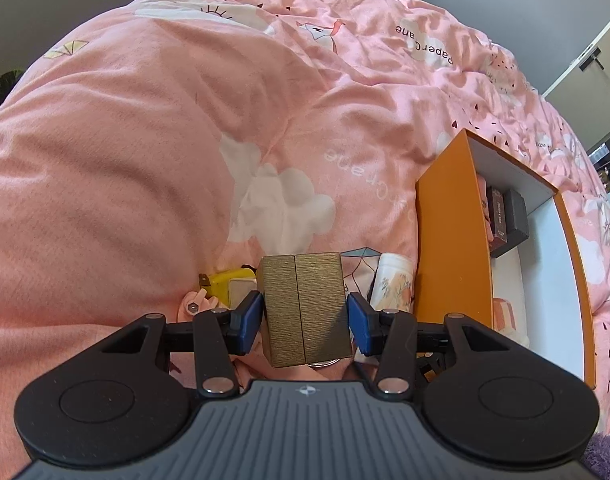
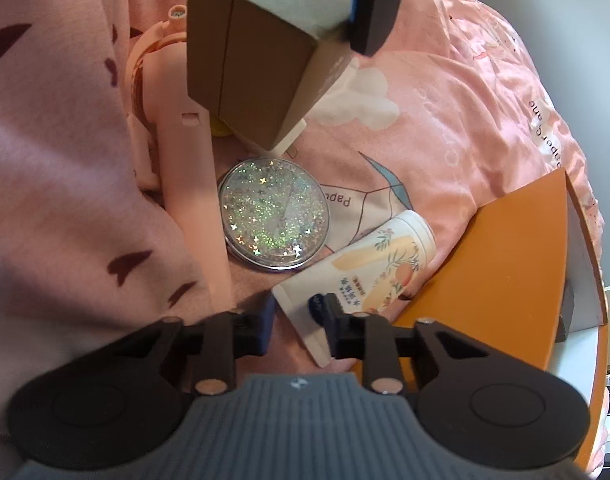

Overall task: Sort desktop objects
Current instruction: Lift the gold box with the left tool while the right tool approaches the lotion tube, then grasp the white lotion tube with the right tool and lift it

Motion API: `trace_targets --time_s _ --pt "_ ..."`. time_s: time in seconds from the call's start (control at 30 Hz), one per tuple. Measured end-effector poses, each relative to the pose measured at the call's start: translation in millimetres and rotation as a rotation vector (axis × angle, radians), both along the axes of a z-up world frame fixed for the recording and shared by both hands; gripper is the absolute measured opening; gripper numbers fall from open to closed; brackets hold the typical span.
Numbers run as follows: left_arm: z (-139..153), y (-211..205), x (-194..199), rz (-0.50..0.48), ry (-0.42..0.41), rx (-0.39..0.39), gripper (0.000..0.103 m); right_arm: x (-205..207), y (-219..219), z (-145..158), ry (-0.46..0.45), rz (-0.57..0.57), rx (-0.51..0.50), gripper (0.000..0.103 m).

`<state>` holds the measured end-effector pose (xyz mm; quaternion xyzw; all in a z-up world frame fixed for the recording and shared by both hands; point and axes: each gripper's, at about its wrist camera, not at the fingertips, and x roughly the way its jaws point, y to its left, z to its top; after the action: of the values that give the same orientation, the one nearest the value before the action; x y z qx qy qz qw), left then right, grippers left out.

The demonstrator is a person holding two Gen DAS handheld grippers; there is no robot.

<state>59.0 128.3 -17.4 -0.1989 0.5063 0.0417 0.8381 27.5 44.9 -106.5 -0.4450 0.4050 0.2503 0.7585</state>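
My right tongs are at the crimped end of the cream tube, which lies on the bed beside the orange box; I cannot tell whether they pinch it yet. Beyond lies the glitter disc. My left tongs clamp the gold box, lifted clear, I judge, for sorting into the orange box.

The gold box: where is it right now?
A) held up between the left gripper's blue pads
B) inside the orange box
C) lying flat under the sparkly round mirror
A: the gold box sits clamped between the blue pads of the left gripper, lifted above the pink bedding, outside the orange box.
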Motion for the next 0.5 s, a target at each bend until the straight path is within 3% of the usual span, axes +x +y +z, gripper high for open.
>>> trace_targets --time_s 0.07,0.17,0.4,0.5 --pt "1.4 -3.8 0.7 -0.004 0.001 0.006 0.053 -3.2 -2.3 4.0 -0.045 0.012 0.013 0.008" --pt "3.7 -10.4 1.2 -0.015 0.001 0.014 0.053 -8.7 -6.2 15.4 -0.115 0.023 0.044 0.001" --pt "3.9 -15.5 0.0 -0.015 0.005 0.009 0.053 -1.6 -14.6 41.6 -0.3 0.006 0.066 0.0" --pt "2.7 -15.8 0.7 -0.01 0.008 0.008 0.053 5.7 -14.2 42.2 -0.292 -0.003 0.065 0.002"
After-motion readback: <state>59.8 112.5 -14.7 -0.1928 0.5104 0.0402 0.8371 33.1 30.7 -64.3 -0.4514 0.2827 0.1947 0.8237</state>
